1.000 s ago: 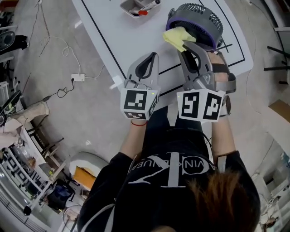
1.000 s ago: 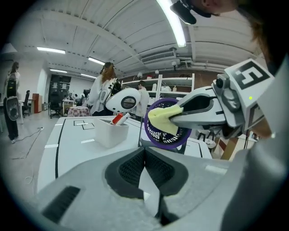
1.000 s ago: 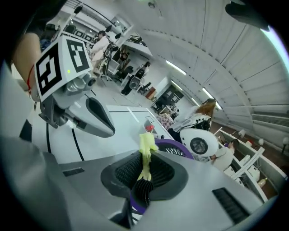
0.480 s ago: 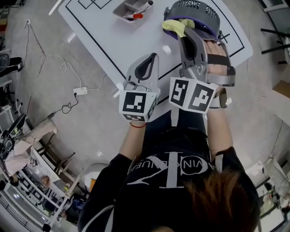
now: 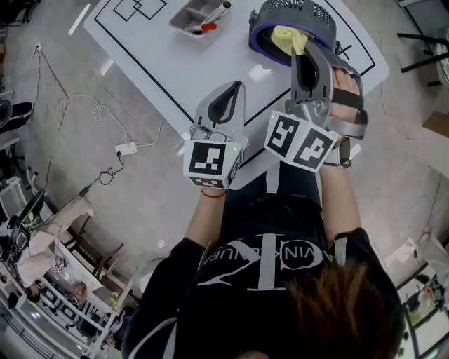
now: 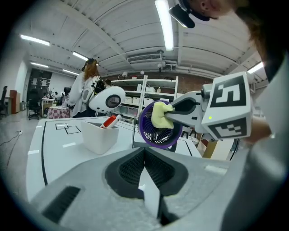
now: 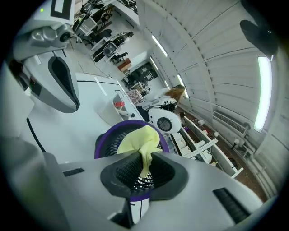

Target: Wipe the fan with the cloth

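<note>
Your right gripper (image 5: 302, 51) holds a yellow cloth (image 5: 286, 38) on the purple-rimmed fan (image 5: 317, 14), at the upper right of the head view.

The white table (image 5: 175, 66), marked with black lines, fills the top of the frame, and the fan stands near its right end. Your right gripper's jaws are clamped on the cloth, which bunches over the fan's grille; gripper and cloth cover part of the grille. Your left gripper (image 5: 236, 90) sits at the centre, over the table's near edge, jaws together with nothing between them, well apart from the fan. A white tray (image 5: 179, 24) at the top centre, left of the fan, holds a red-capped marker (image 5: 208, 26). On the floor at left lies a white power strip (image 5: 126, 148) with its cable.
</note>
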The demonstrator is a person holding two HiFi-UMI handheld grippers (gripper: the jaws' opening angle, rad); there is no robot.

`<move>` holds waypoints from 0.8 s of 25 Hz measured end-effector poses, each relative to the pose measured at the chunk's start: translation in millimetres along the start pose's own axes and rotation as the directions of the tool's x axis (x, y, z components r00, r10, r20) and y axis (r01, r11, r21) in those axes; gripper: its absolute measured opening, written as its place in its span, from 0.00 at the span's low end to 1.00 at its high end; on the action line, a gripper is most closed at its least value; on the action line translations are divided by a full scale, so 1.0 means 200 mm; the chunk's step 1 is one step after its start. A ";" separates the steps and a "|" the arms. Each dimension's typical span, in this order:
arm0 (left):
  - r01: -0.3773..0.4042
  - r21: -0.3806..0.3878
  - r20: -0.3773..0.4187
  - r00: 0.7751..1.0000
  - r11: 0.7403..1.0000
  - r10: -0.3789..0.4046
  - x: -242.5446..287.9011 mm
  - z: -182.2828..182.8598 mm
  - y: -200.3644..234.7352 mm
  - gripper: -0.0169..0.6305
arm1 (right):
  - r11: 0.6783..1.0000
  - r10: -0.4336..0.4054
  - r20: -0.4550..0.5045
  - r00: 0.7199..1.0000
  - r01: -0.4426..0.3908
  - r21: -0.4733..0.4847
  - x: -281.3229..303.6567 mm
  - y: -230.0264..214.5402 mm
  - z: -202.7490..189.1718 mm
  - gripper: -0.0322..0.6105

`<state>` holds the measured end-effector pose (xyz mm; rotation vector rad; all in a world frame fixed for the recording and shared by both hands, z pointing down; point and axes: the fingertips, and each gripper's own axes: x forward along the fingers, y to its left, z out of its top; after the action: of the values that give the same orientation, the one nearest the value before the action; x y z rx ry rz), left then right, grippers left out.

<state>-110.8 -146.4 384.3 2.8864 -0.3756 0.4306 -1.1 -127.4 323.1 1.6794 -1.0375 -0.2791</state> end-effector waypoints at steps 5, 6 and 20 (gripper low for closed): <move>0.018 0.005 -0.004 1.000 1.000 -0.018 0.01 0.00 0.00 0.04 | 1.000 -0.015 -0.033 0.999 0.016 0.017 -0.02 0.01 -0.07 0.11; 0.021 0.006 -0.004 1.000 1.000 -0.021 0.01 0.01 0.00 0.04 | 1.000 -0.015 -0.040 0.999 0.016 0.024 -0.03 0.01 -0.08 0.10; 0.061 0.019 -0.014 0.998 0.998 -0.061 0.05 0.01 -0.02 0.04 | 0.991 0.062 -0.114 0.992 -0.048 0.123 -0.07 0.13 -0.24 0.09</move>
<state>-100.0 -144.6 385.5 2.9034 -0.2817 0.4458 10.0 -85.9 359.8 1.7500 -1.0274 -0.0823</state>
